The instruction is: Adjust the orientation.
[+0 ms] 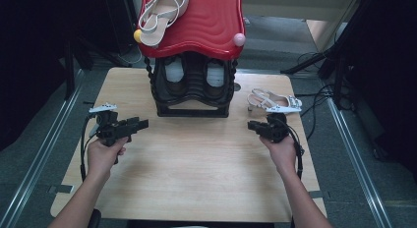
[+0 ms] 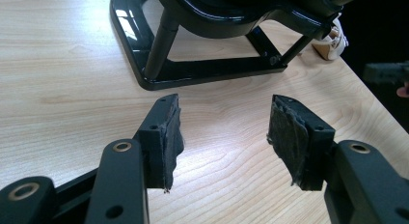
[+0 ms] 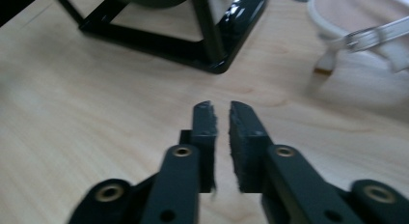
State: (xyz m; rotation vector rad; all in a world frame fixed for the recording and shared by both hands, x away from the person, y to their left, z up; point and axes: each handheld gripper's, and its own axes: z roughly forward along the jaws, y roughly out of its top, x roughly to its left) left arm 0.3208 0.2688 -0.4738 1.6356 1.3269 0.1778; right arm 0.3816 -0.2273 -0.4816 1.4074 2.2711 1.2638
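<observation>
Wooden surface (image 1: 196, 179): one black shoe rack (image 1: 193, 90) at the far middle, topped by a red wavy shelf (image 1: 206, 21) carrying a white sandal (image 1: 162, 14).

Second white sandal (image 1: 273, 101): lay on its side on the surface, right of the rack, just beyond the right gripper (image 1: 253, 125).

Right gripper: hand-held, jaws almost pressed together with a thin gap, holding nothing.

Left gripper (image 1: 142, 124): hand-held at the left front of the rack, jaws spread wide, empty.
</observation>
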